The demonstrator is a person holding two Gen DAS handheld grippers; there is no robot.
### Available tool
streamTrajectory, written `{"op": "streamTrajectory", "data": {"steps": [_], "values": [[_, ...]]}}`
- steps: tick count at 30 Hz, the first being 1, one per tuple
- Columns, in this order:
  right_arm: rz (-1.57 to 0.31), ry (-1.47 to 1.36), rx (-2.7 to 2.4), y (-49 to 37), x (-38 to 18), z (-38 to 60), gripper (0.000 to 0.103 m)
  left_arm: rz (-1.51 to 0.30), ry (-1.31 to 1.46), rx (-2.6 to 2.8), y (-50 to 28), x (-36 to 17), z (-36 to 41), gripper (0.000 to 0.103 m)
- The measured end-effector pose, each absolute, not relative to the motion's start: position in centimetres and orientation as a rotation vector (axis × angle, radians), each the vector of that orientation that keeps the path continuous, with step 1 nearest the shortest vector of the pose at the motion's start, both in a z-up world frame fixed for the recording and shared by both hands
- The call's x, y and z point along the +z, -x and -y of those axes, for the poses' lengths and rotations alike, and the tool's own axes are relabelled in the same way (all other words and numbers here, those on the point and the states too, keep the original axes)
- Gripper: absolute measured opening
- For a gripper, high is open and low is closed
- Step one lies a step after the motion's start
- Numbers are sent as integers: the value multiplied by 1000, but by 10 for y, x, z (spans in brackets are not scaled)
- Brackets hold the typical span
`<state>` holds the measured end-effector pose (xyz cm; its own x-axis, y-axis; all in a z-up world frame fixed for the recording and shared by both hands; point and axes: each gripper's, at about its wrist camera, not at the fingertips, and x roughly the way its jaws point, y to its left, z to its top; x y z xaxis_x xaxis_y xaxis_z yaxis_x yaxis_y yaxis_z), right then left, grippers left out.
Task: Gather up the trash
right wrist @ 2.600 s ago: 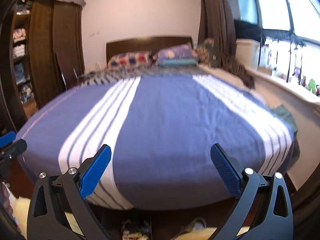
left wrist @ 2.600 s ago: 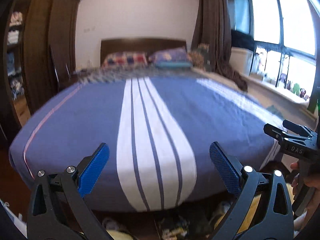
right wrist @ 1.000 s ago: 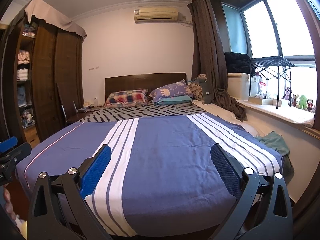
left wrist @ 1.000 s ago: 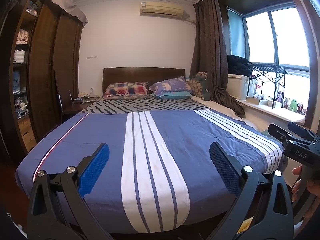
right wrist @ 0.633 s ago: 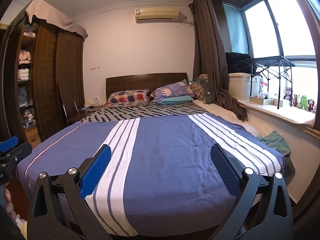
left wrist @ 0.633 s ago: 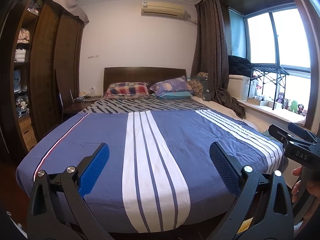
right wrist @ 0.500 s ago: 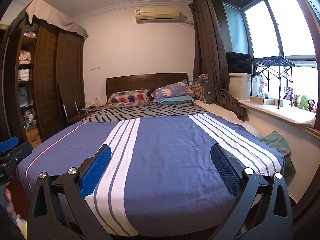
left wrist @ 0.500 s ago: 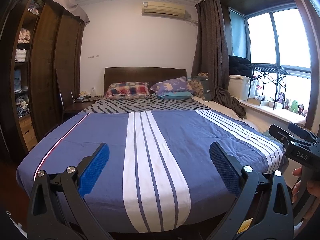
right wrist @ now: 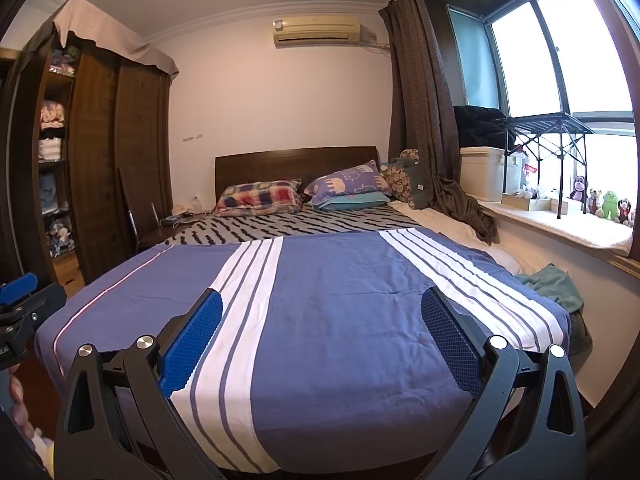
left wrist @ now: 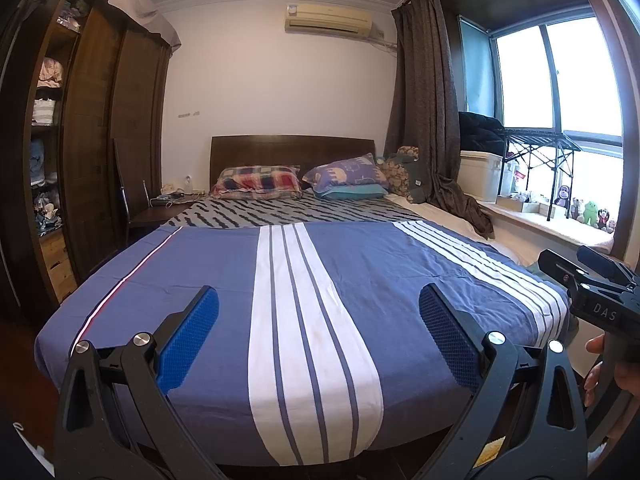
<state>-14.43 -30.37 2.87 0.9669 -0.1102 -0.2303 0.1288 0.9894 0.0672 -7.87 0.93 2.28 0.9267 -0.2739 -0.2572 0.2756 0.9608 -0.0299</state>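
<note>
Blue ribbed pads line both grippers: the left gripper [left wrist: 318, 320] and the right gripper [right wrist: 322, 322] each point level over the foot of the bed, jaws spread wide with nothing between them. At the right edge of the left view the right gripper shows side-on, with fingers [left wrist: 596, 372] of a hand wrapped round its handle. Beneath the tools lies a blue bedspread [right wrist: 340, 280] with white stripe bands, smooth and flat. A green cloth [right wrist: 554, 284] lies crumpled just beside its right corner, near the windowsill [right wrist: 560, 226]. Farther back comes a black-and-white patterned sheet [left wrist: 288, 210], then a plaid pillow [left wrist: 258, 180] and a purple pillow [left wrist: 348, 172] against the dark wooden headboard [left wrist: 292, 148]. A dark wardrobe [right wrist: 116, 160] stands left, a brown curtain [right wrist: 424, 100] right, an air conditioner [right wrist: 316, 28] high on the wall. No trash can be made out in either view.
</note>
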Motion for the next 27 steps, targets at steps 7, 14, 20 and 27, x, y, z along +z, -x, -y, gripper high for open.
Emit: {"op": "streamTrajectory", "data": {"steps": [7,14,20,27], "values": [[-229,-80,-112,142,31,302,100,-263,-4,-275,77,22,-12,95],[-232,-80,-107,141,30,300,100,-262,-5,-271,77,21,-14,95],[-233,-79,-103,139,30,300,100,-261,-3,-267,77,22,-15,95],[-239,-80,-102,137,29,298,100,-265,-3,-265,77,22,-15,95]]}}
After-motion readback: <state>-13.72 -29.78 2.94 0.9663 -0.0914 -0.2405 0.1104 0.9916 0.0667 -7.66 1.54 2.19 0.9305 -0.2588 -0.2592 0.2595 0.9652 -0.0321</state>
